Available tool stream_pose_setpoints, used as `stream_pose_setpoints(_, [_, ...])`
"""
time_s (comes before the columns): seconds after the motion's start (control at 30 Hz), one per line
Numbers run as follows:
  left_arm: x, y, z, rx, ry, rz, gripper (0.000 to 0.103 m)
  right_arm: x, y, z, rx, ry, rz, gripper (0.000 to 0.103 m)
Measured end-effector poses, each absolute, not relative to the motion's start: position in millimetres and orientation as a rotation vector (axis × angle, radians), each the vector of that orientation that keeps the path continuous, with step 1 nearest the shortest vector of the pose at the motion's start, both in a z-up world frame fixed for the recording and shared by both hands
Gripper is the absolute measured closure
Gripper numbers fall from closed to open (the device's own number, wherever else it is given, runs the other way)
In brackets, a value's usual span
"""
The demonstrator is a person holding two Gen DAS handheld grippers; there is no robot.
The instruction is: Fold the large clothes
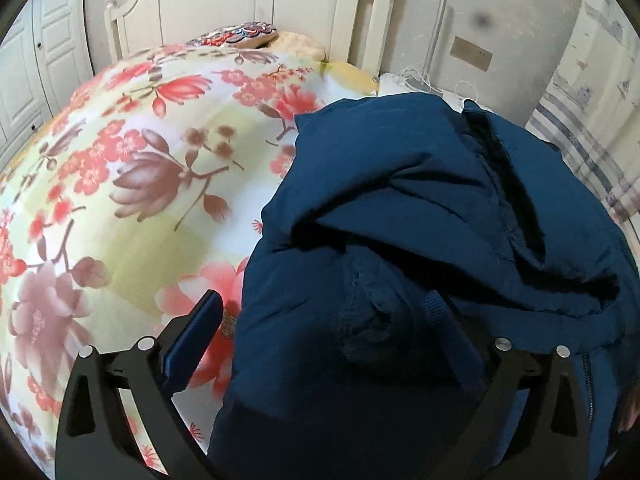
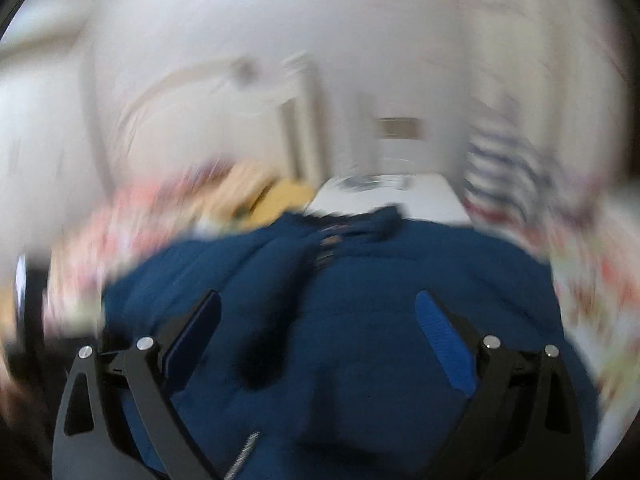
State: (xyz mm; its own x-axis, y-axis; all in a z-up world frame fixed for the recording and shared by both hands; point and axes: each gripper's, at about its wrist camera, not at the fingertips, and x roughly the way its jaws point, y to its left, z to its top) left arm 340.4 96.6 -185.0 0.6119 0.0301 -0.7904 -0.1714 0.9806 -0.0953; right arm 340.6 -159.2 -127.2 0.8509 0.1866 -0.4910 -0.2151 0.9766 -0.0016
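Note:
A dark blue padded jacket [image 1: 420, 240] lies bunched on the floral bed cover [image 1: 120, 160]. My left gripper [image 1: 324, 340] is open, its jaws wide apart. Its left finger [image 1: 196, 340] is over the cover, and its right finger is hidden behind a fold of the jacket. In the right wrist view, which is blurred by motion, the jacket [image 2: 340, 300] fills the lower half. My right gripper [image 2: 320, 332] is open just above it, with both blue pads [image 2: 444, 344] showing and nothing between them.
A white headboard [image 1: 260, 12] and pillows [image 1: 240, 34] are at the far end of the bed. A white nightstand [image 2: 400, 196] with cables stands beyond the jacket. A striped curtain [image 1: 580, 152] hangs at the right. White wardrobe doors [image 1: 28, 60] are at the left.

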Motion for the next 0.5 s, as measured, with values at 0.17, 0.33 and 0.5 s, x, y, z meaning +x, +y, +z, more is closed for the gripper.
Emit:
stream_pose_setpoints(0.17, [348, 101, -189, -0.19, 0.912, 0.104, 0.004, 349, -61, -134, -0.466, 0.588, 0.312, 0.012])
stream_pose_setpoints(0.33, [350, 102, -189, -0.192, 0.91, 0.096, 0.004, 376, -16, -155, -0.61, 0.677, 0.357, 0.035])
stream_pose_setpoints(0.5, [352, 102, -189, -0.189, 0.909, 0.091, 0.004, 369, -56, -118, -0.328, 0.601, 0.414, 0.083])
